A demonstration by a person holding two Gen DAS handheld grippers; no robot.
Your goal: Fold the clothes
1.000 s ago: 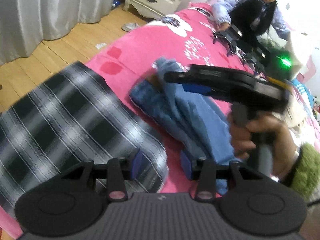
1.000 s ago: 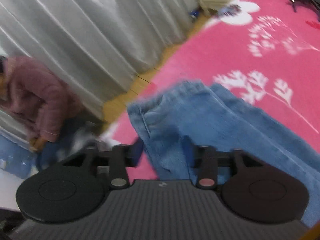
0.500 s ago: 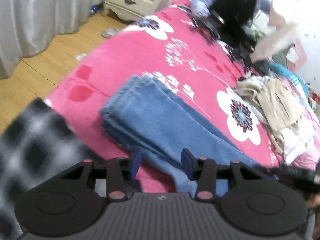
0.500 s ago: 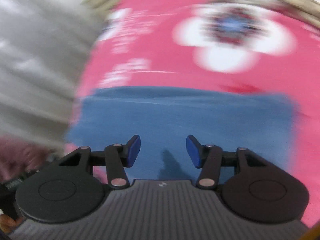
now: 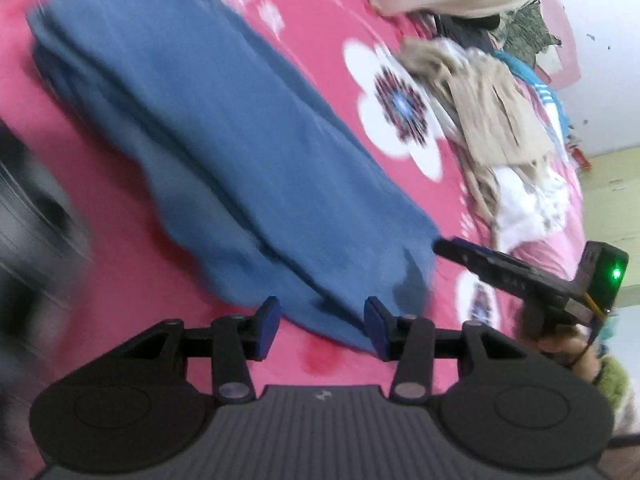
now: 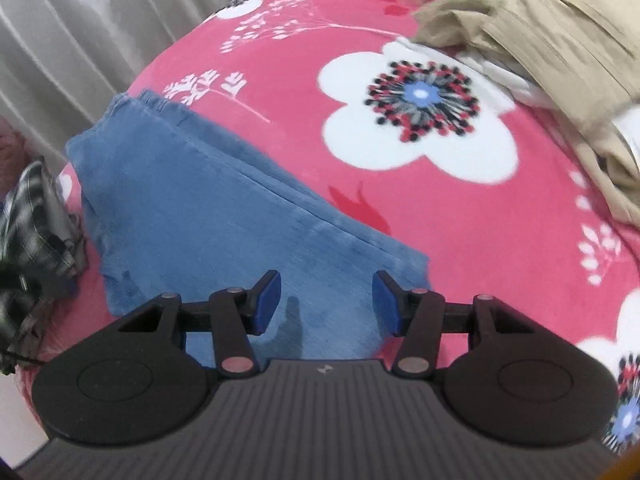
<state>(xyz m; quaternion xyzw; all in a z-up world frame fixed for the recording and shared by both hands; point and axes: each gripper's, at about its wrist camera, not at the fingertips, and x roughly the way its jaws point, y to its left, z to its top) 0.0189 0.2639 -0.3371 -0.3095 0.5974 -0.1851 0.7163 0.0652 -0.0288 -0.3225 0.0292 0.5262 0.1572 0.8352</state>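
Note:
Blue jeans [image 5: 240, 140] lie folded lengthwise in a long strip on the pink flowered blanket [image 5: 120, 288]. My left gripper [image 5: 322, 322] is open just above the near end of the jeans, with nothing pressed between its blue pads. In the right wrist view the jeans [image 6: 208, 200] run from the waistband at far left to the hem at the bottom. My right gripper [image 6: 326, 300] hangs open over that hem, its pads apart from the cloth. The right gripper [image 5: 452, 248] also shows in the left wrist view at the jeans' right corner, held by a hand.
A heap of beige and white clothes [image 5: 480, 100] lies on the blanket to the right, also seen as the beige pile [image 6: 540, 32]. A crumpled plaid shirt [image 6: 36, 216] sits at the bed's left edge. Grey curtains [image 6: 80, 20] hang beyond the bed.
Both grippers have swung from the plaid shirt and the waistband to the hem end of the jeans. The jeans, bunched a second ago, now lie flat in a strip.

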